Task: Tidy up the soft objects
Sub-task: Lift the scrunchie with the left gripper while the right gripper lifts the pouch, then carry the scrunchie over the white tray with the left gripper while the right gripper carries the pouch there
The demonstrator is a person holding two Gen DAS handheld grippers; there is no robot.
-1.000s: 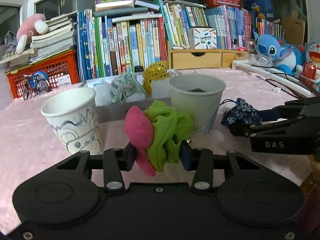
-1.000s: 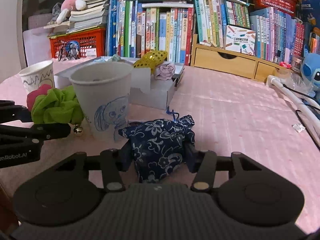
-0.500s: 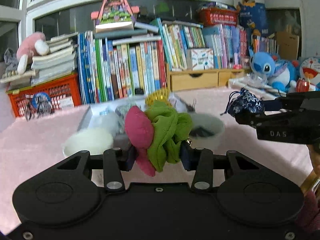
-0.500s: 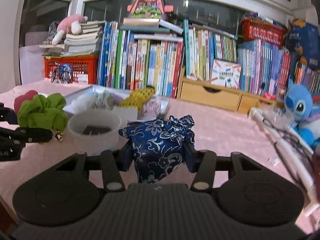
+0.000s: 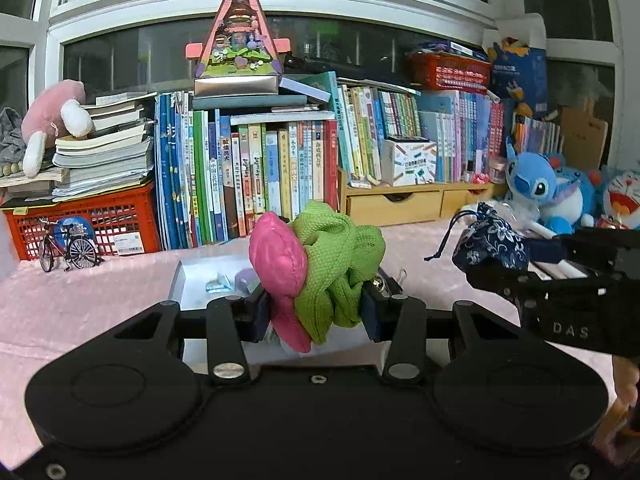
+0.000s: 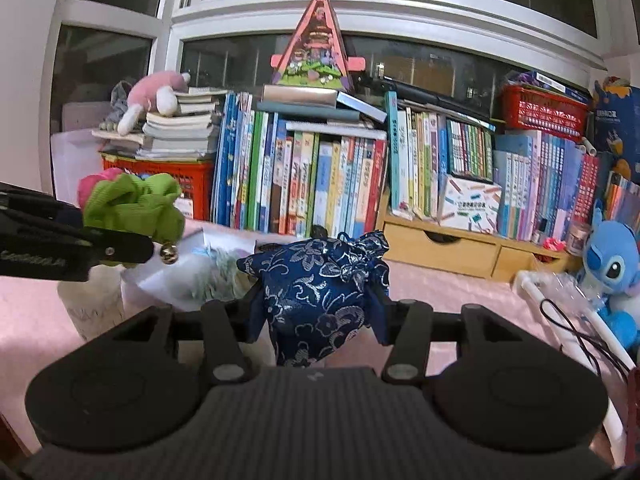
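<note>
My left gripper (image 5: 316,312) is shut on a soft pink-and-green cloth toy (image 5: 320,264) with a small gold bell, held up in the air. My right gripper (image 6: 318,312) is shut on a dark blue floral drawstring pouch (image 6: 320,292), also lifted. In the left wrist view the right gripper (image 5: 472,270) with the pouch (image 5: 488,244) shows at the right. In the right wrist view the left gripper (image 6: 152,246) and green toy (image 6: 132,208) show at the left. A grey open box (image 5: 200,284) with soft items lies below and ahead. A paper cup (image 6: 96,304) stands under the left gripper.
A pink cloth (image 5: 80,292) covers the table. Behind stand a row of books (image 5: 260,176), a red crate (image 5: 88,220) with a toy bicycle (image 5: 68,248), wooden drawers (image 5: 400,204) and blue plush toys (image 5: 536,192). White tubes and cables (image 6: 560,308) lie at right.
Both grippers have risen with their loads still gripped. The two paper cups and the box have dropped low in both views, mostly hidden behind the grippers.
</note>
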